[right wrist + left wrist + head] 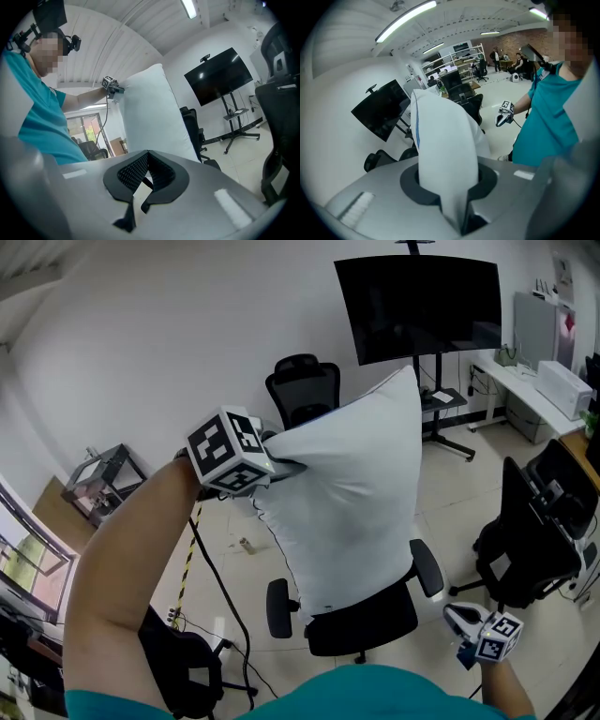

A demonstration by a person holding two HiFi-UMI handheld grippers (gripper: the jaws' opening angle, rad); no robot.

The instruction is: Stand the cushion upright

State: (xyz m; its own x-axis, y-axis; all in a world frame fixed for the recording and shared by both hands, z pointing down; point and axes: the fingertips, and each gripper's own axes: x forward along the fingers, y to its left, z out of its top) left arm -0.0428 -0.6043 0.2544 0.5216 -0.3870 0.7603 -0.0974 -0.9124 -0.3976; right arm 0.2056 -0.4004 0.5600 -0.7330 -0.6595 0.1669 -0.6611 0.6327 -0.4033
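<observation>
1 cushion [352,493], 2 hand-held grippers [281,465] [459,615]

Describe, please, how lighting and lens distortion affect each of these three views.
Head view: soft, even light on the cushion, straight lines bowed by the wide lens. Left gripper view: dark round vignette, ceiling strip light blown out. Right gripper view: same vignette, faint glints on the television screen.

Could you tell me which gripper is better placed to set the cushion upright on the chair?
Left. The left gripper is shut on the edge of the cushion, holding it tall over the chair. The right gripper sits low beside the chair, jaws together, empty and apart from the cushion.
</observation>
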